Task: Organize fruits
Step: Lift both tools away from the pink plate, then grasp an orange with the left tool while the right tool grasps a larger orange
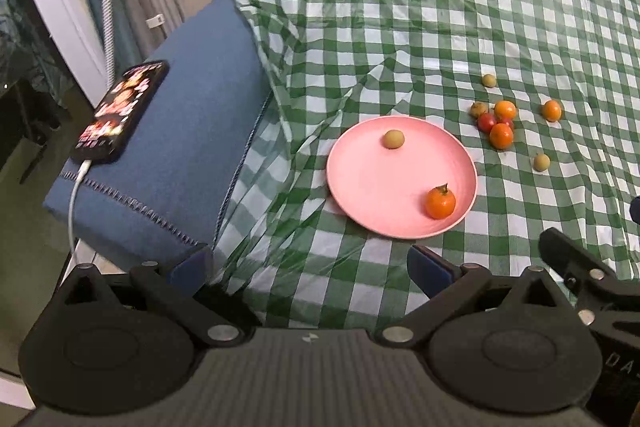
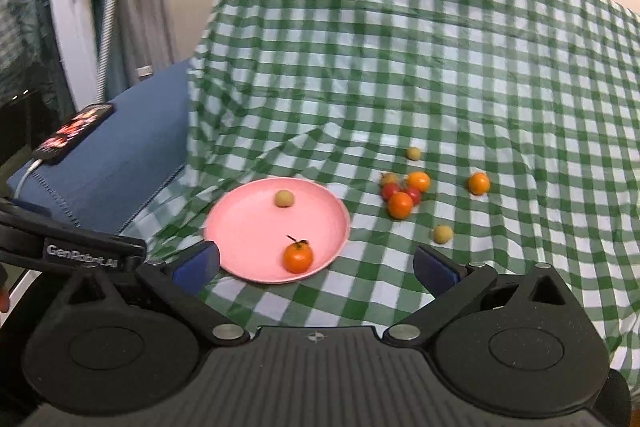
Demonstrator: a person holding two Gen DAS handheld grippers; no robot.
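At far left, a lit phone with a white cable lies on a blue cushion. My left gripper hangs above the near edge of the green checked cloth, jaws spread wide, nothing between them. My right gripper is likewise wide apart and empty, held just before the pink plate.

The plate rests on the cloth, right of the cushion. It carries two fruits, well apart: a pale yellow fruit toward the far rim and an orange with a stem toward the near right rim.

Right of the plate, seven loose fruits lie on the cloth. A cluster groups two oranges, red fruits and one yellowish fruit, touching or nearly so. A small pale fruit sits beyond the cluster. A single orange lies further right. Another pale fruit lies nearest me, between plate and right edge.
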